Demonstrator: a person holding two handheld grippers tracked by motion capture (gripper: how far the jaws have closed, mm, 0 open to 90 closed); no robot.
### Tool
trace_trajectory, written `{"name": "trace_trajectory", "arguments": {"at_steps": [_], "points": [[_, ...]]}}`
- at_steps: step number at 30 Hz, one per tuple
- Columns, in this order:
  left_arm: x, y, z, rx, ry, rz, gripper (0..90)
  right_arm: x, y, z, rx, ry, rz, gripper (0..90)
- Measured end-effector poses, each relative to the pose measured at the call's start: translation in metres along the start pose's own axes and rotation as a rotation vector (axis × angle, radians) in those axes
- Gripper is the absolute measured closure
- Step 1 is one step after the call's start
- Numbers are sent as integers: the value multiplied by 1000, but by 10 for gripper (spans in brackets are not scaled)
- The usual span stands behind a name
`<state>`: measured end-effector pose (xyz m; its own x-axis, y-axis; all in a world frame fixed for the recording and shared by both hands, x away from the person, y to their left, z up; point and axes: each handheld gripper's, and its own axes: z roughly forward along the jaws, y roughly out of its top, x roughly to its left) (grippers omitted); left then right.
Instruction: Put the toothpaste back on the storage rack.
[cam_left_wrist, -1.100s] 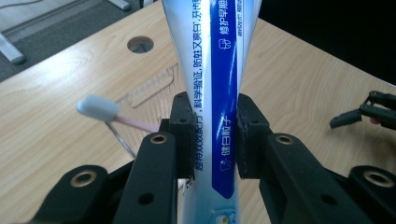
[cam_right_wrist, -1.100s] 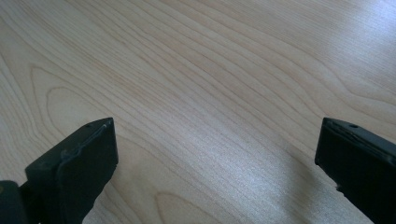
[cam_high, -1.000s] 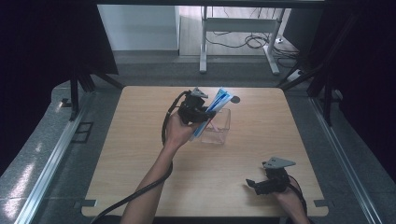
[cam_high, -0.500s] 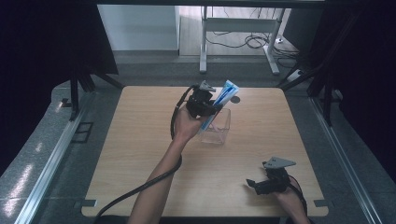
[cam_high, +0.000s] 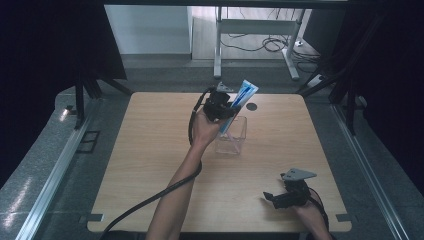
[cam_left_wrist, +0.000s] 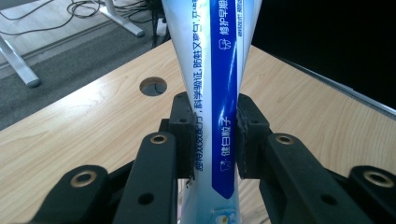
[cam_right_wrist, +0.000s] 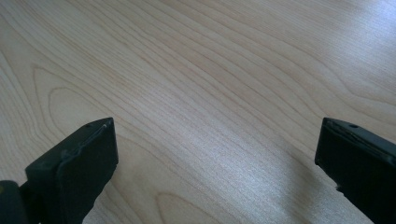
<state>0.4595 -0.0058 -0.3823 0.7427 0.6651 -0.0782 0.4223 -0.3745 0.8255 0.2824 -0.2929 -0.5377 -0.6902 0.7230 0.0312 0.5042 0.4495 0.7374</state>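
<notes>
Centrally in the upper half of the high view, the left claw (cam_high: 229, 106) pinches a blue-and-white tube (cam_high: 240, 102), held tilted above a clear box (cam_high: 234, 137) on the worktop (cam_high: 150, 150). The left gripper view shows both pads pressed against the tube (cam_left_wrist: 219, 93). At lower right, the right claw (cam_high: 272, 197) rests spread on the worktop (cam_right_wrist: 210, 70).

Both the left gripper (cam_high: 227, 106) and the right gripper (cam_high: 272, 196) are black with flat rubber-like pads, round metal screws sit on the jaw arms, a grey three-cornered plate lies on top, a thick black cable trails behind, and the forearms are bare of sleeves.
</notes>
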Motion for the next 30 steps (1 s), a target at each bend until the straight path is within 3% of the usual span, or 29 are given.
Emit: {"name": "trace_trajectory", "arguments": {"at_steps": [11, 30], "points": [[-3, 2, 16, -1, 22, 23, 726, 0, 0, 0, 0, 3, -1, 0], [-12, -21, 41, 25, 42, 83, 721, 0, 0, 0, 1, 6, -2, 0]]}}
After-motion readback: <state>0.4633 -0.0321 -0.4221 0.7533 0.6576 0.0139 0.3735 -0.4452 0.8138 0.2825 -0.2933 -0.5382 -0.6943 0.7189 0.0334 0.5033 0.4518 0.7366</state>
